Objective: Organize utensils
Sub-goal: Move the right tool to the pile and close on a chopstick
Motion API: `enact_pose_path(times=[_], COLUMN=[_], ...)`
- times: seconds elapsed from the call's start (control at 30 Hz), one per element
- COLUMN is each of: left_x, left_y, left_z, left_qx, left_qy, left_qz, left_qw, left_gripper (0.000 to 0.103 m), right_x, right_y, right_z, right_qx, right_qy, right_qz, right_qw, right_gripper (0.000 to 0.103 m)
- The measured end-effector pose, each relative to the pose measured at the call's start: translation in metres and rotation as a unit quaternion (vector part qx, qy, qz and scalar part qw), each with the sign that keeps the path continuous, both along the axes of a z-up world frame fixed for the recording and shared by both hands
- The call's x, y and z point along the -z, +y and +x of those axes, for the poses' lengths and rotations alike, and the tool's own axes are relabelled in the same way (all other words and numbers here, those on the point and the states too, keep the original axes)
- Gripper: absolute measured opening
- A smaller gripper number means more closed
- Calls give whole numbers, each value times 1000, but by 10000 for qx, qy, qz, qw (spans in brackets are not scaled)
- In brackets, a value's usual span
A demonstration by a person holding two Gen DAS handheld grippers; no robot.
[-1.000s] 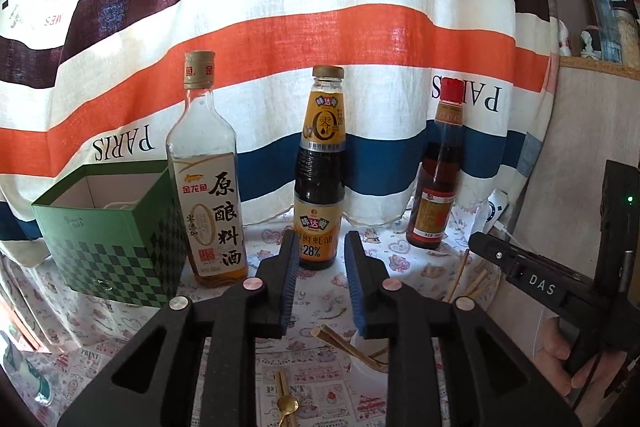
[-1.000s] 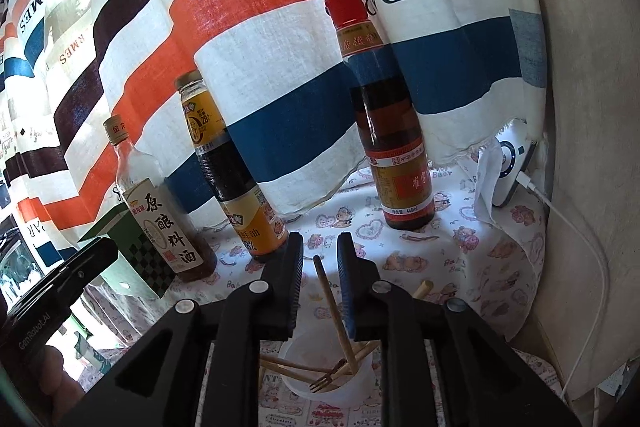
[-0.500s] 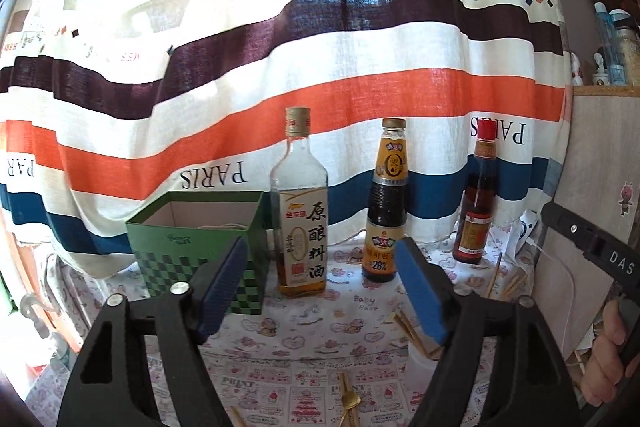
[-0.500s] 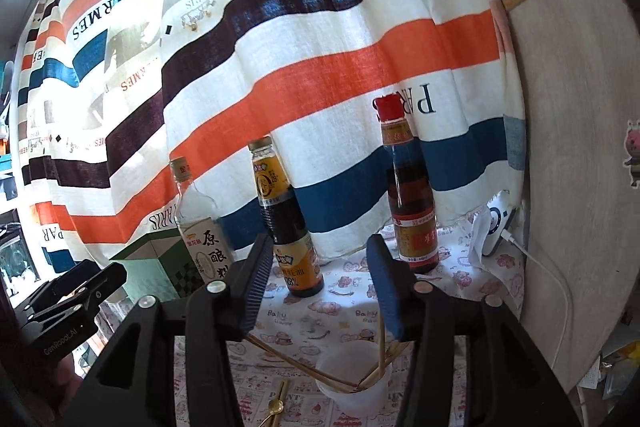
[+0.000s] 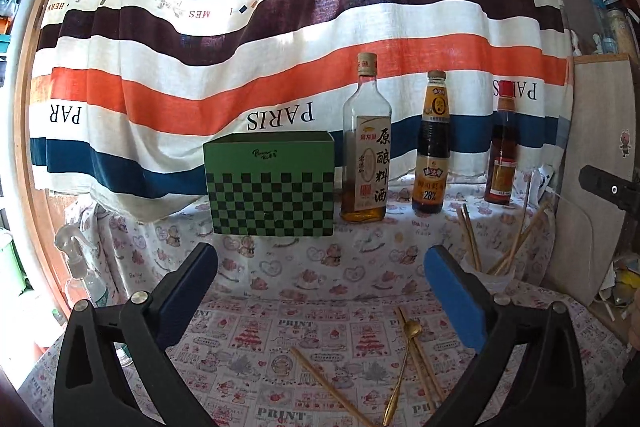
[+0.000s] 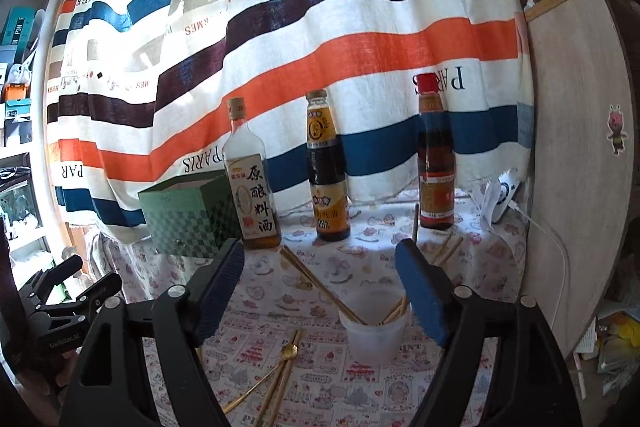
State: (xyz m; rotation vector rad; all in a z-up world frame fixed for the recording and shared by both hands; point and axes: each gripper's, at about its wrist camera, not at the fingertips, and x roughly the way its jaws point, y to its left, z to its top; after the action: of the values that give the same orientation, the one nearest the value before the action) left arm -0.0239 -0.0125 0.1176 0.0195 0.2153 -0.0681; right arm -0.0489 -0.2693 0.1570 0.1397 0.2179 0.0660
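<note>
A striped curtain hangs behind the patterned tablecloth. Both grippers have pulled back since a second ago and now gape wide, holding nothing: left gripper, right gripper. The chopstick is delivered, so the plastic cup holds several chopsticks. At six o'clock, the gold spoon and loose chopsticks remain.

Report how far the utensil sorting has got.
Done: several chopsticks stand in the plastic cup. In hand: nothing; the left gripper and right gripper are both open. Left: the gold spoon and loose chopsticks lie on the tablecloth.
</note>
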Motion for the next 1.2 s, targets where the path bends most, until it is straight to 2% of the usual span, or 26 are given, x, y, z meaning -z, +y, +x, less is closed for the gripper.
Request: enact_pose_path(times=[0.03, 0.1, 0.17, 0.23, 0.37, 0.53, 0.67, 0.83, 1.0, 1.07, 1.2], left_x=[10, 26, 40, 50, 57, 62, 72, 76, 86, 92, 105], left_y=[1, 1, -1, -2, 0, 7, 8, 23, 18, 16, 25], left_z=[0, 1, 9, 15, 17, 20, 33, 40, 48, 53, 67], left_qx=[12, 42, -20, 70, -164, -330, -332, -251, -534, -516, -271], left_qy=[-9, 1, 274, 531, 606, 645, 1010, 1335, 1400, 1565, 2197], left_qz=[57, 93, 186, 182, 148, 11, -32, -520, -222, -174, -654], left_qw=[10000, 9999, 9994, 9984, 9979, 9974, 9943, 9894, 9885, 9862, 9730], left_gripper=[103, 103, 103, 103, 103, 103, 103, 103, 103, 103, 103], right_x=[11, 33, 55, 72, 96, 117, 133, 152, 173, 179, 192], right_y=[-1, -2, -2, 6, 20, 22, 24, 37, 65, 72, 83], right_z=[0, 6, 15, 26, 39, 55, 67, 77, 82, 81, 81], right_qx=[87, 189, 15, 66, 150, -63, -286, -679, -1115, -1199, -1402], right_qy=[176, 632, 863, 1108, 1180, 1540, 1977, 2468, 2969, 3112, 3385], right_qz=[101, 335, 504, 229, -304, -137, 39, -36, -522, -638, -774], right_qw=[9998, 9973, 9950, 9936, 9924, 9879, 9798, 9667, 9469, 9406, 9272], right_gripper=[91, 91, 91, 91, 91, 91, 91, 91, 91, 79, 58])
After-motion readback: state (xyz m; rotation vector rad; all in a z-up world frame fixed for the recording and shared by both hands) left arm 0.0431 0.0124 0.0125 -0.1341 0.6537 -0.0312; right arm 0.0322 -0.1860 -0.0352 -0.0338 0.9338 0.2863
